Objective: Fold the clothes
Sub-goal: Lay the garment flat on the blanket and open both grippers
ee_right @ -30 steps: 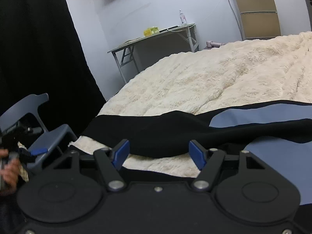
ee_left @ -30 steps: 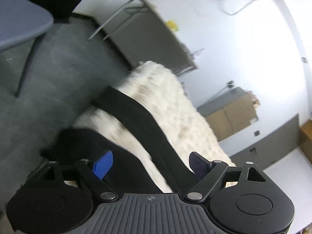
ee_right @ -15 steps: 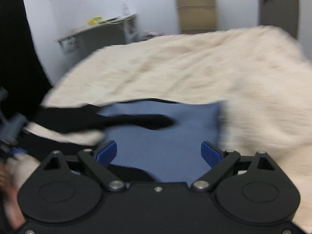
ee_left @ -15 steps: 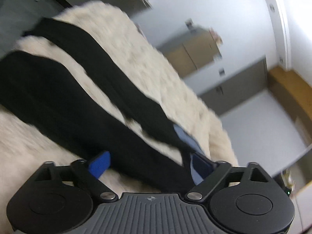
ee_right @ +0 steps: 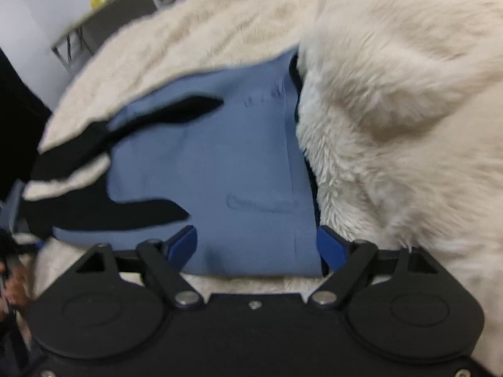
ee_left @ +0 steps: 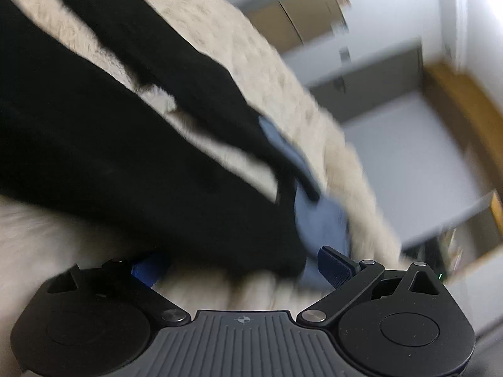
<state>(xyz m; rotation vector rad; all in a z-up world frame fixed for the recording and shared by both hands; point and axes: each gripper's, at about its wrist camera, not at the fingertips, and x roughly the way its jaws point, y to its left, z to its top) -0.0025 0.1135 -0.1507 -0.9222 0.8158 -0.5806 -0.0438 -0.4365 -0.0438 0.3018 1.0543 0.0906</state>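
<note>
- two grippers have swung over to the blue end of the garment in the last second; a second ago they looked at its long black parts.
- the garment lies flat on the fluffy cream blanket, its black legs stretching away in the left view.
- the left gripper has its jaws apart but they have just been closing; the black and blue edge sits between them, not pinched yet.
- the right gripper is the same: jaws part way in, just been closing, with the blue cloth between them and not squeezed.
- i think both are about to grab this end to fold it over.
- the right gripper tips down hard at the cloth; the left one leans down only a little.
- a hand peeks in at the edge.
</note>
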